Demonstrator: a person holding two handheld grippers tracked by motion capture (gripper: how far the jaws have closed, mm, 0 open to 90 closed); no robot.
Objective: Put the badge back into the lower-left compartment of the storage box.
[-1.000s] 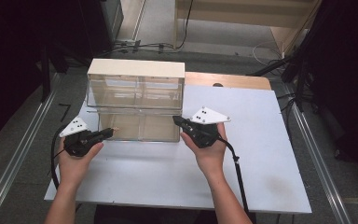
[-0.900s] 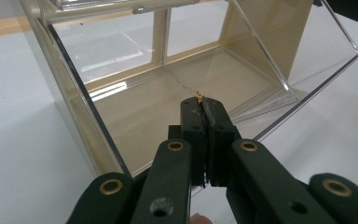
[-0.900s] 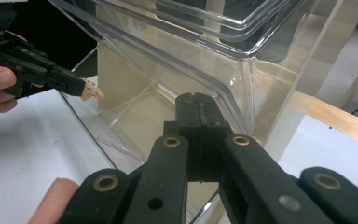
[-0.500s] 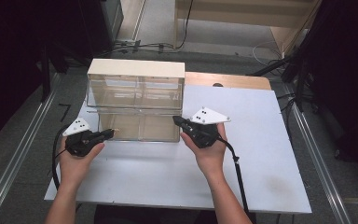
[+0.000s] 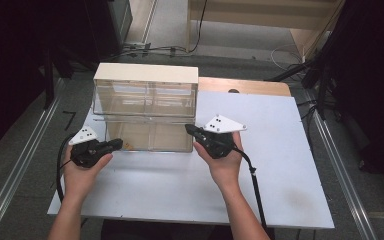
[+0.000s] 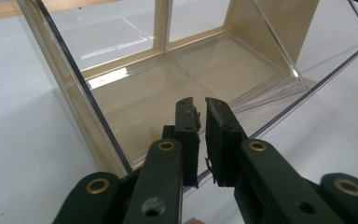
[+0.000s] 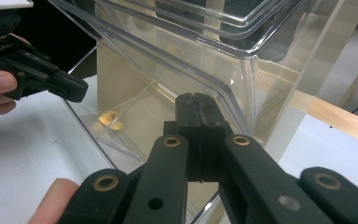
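Observation:
A beige cabinet (image 5: 145, 72) with clear plastic drawers stands at the back left of the white table (image 5: 280, 170). Its bottom drawer (image 5: 150, 136) juts forward. My left gripper (image 5: 119, 144) points at that drawer's front left corner. In the left gripper view, the left gripper (image 6: 200, 105) hovers over the drawer's bare floor (image 6: 135, 93), jaws a narrow slit apart with nothing between them. My right gripper (image 5: 188, 128) is at the front right corner. It (image 7: 196, 98) is shut and empty, close against the clear wall (image 7: 168, 60). The right gripper view also catches the left gripper (image 7: 81, 93).
A wooden board (image 5: 250, 86) lies under the table top's far edge. Metal rails (image 5: 25, 150) run along both sides, and cables (image 5: 150, 50) lie on the floor behind. A yellowish glint (image 7: 109, 119) sits on the drawer floor; what it is cannot be told.

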